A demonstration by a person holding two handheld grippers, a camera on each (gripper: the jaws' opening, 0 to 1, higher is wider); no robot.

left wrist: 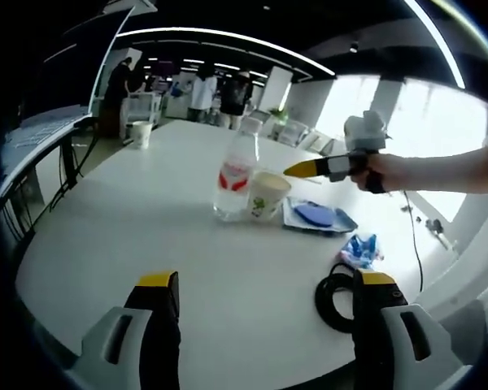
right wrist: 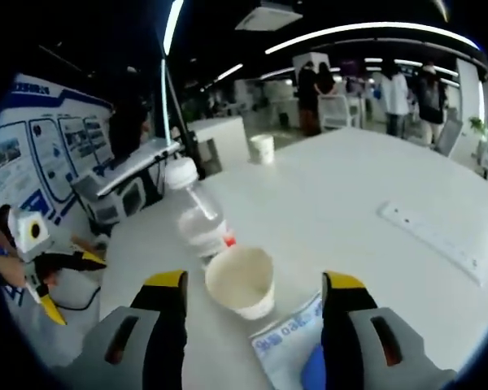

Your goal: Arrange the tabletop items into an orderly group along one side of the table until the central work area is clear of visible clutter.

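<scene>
On the white table (left wrist: 146, 236) a clear water bottle (left wrist: 236, 172) with a red label stands beside a paper cup (left wrist: 267, 196). A blue packet (left wrist: 317, 216) lies right of the cup, with a small blue wrapper (left wrist: 359, 249) and a coiled black cable (left wrist: 332, 302) nearer me. My left gripper (left wrist: 267, 280) is open and low over bare table, short of these things. A hand holds my right gripper (left wrist: 298, 170) just above and behind the cup. In the right gripper view this gripper (right wrist: 254, 280) is open, with the cup (right wrist: 241, 282) between its jaws, the bottle (right wrist: 197, 218) beyond it and the packet (right wrist: 293, 340) below.
A second paper cup (left wrist: 141, 132) stands at the table's far edge. A white power strip (right wrist: 431, 236) lies on the table to the right. The left gripper (right wrist: 69, 284) shows at the left rim. Several people stand beyond the table. A display board is off to one side.
</scene>
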